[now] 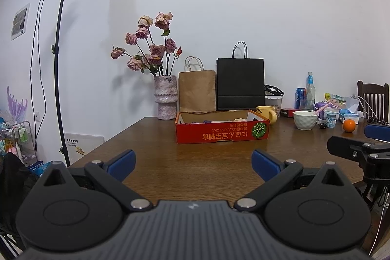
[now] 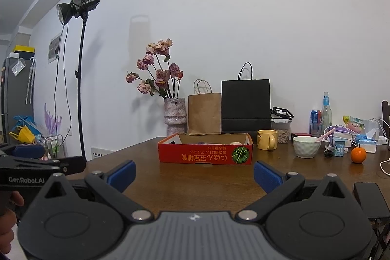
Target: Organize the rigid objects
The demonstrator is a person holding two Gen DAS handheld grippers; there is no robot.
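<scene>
Left gripper (image 1: 193,166): lowest in my left wrist view, blue pads spread wide, nothing between them, held over the near table edge.
Right gripper (image 2: 194,171): bottom of my right wrist view, blue pads likewise spread apart and empty; its side also shows at the right edge of the left view.
Hand (image 2: 9,218): lower left corner of the right view, gripping the left tool's handle.
Table (image 1: 207,169): brown wood, filling the middle band of both views.
Red cardboard tray (image 1: 222,134): centre of frame, open top, watermelon print on its front wall; I see a few small items inside but cannot tell what they are.
Yellow mug (image 2: 267,139): just right of the tray.
White bowl (image 2: 306,146): right of the mug, pink utensil resting in it.
Orange (image 2: 358,154): far right, alone on bare wood.
Phone (image 2: 370,199): lower right, dark, lying flat.
Vase of roses (image 1: 166,99): behind the tray, left of the brown and black paper bags.
</scene>
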